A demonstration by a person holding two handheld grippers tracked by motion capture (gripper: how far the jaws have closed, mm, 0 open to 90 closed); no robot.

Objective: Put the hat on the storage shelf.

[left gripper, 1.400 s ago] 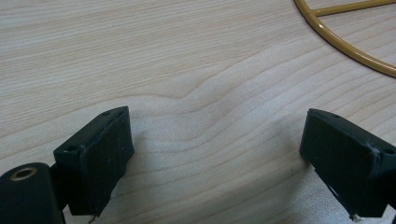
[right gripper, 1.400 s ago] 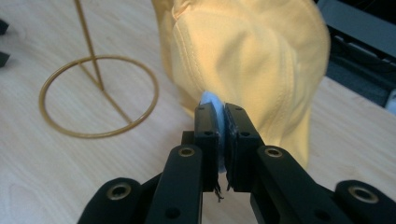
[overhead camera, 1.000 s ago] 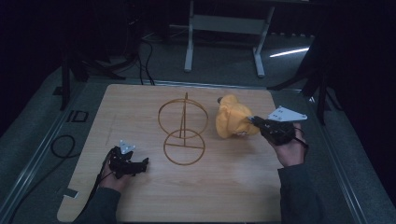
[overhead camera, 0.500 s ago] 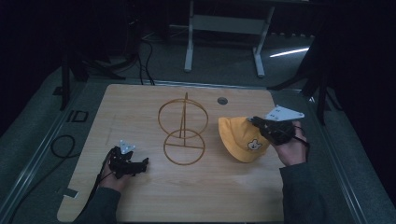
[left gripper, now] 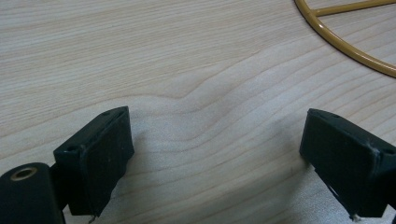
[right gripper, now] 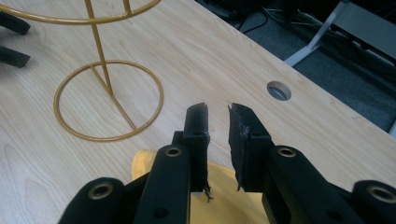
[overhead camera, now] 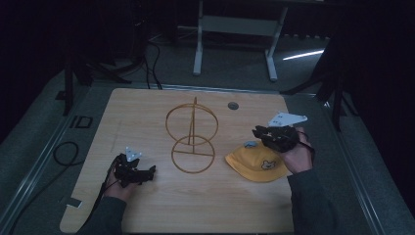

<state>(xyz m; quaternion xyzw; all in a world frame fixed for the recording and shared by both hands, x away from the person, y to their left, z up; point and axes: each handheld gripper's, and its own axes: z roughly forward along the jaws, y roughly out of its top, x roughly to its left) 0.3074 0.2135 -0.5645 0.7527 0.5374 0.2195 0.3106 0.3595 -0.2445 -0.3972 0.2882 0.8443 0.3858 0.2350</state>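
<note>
Scene: a wooden table (overhead camera: 147, 205) is shown under dim light, with a gold wire stand (overhead camera: 192, 134) set at its middle, where either hand can reach it.
Cap: a yellow cap (overhead camera: 257, 164) is seen lying flat on the table, just right of the stand's base ring and apart from it, crown up.
Right gripper (right gripper: 218, 116): held just above the cap's far edge; its jaws have just been opening and are parted by a narrow gap, with nothing between them. The cap is judged to have been let go.
Left gripper (left gripper: 219, 154): rested low on the table left of the stand, jaws wide apart over bare wood, apparently kept out of the way.
Next: the cap is probably meant for the stand.
</note>
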